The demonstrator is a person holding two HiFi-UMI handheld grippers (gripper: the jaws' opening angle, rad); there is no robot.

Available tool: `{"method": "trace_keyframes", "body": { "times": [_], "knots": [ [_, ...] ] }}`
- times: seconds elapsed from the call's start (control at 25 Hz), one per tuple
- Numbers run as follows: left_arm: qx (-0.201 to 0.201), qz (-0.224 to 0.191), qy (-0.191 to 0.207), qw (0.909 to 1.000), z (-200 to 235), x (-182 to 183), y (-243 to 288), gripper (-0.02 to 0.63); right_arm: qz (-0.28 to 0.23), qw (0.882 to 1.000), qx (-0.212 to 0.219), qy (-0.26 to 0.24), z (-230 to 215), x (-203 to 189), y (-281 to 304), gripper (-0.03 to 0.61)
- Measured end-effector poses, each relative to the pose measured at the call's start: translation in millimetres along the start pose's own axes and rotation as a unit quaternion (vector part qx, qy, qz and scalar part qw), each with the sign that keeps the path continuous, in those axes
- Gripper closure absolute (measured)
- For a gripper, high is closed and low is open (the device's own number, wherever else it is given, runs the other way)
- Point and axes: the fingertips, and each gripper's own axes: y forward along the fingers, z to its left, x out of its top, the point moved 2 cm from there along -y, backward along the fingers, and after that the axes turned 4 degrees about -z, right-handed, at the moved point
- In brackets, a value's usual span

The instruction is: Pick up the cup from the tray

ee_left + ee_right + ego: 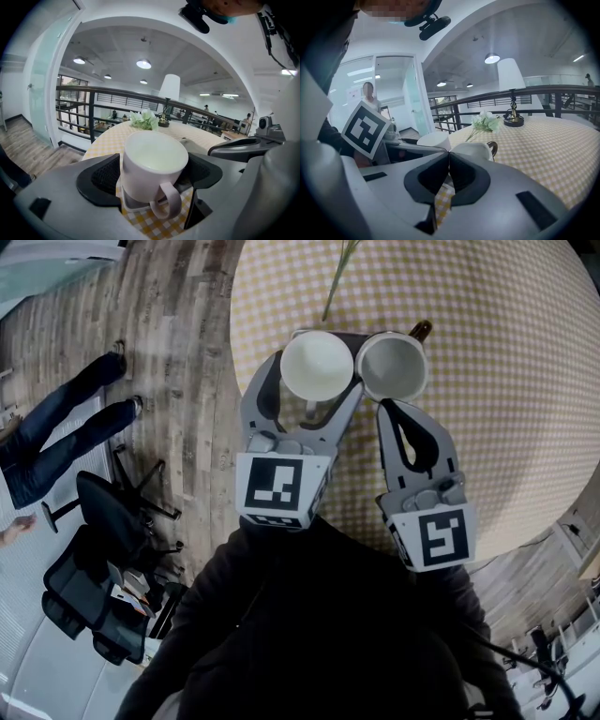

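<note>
Surface: I am looking down on a round tabletop [487,381] that is wearing a yellow checked cloth.
Room: a wooden floor [178,315] is running along the left of the head view. A person [56,427] in jeans is standing on it there, with a black office chair [112,512] nearer to me.
Left tool: the left tool [316,381] is reaching over the tabletop edge. Its jaws are sitting against both sides of the cup [152,159], and the pads are touching it as far as I am seeing.
Cup: it is standing upright on a small square tray [136,206], with its handle turned back toward the left tool. Its inside is showing flat and pale, and I cannot tell whether that is liquid or bare wall.
Second cup: a second cup [392,367] is standing just right of the first, nearly touching it, with a brown loop showing at its far side.
Right tool: the right tool [382,404] is holding its jaws together on nothing, and its tips are pointing at the near side of the second cup.
Left gripper view only: this view is showing the tray, a black railing [93,93] and ceiling lights. Flowers [144,119] are lying beside a white-shaded lamp [168,89] at the far side of the tabletop.
Right gripper view only: this view is showing the left tool's marker cube [365,129] and, behind it, someone [369,96] standing by a glass door [415,103].
</note>
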Motion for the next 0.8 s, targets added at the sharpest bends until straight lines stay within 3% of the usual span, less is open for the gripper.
{"method": "trace_keyframes", "body": {
  "times": [0.48, 0.8],
  "knots": [
    [-0.002, -0.017, 0.01, 0.9998, -2, 6, -3, 0.202, -0.011, 1.0, -0.001, 0.01, 1, 5, -4, 0.571],
    [0.009, -0.05, 0.015, 0.9986, 4, 14, -8, 0.21, -0.012, 1.0, 0.002, 0.008, 3, 3, -5, 0.571]
  ]
}}
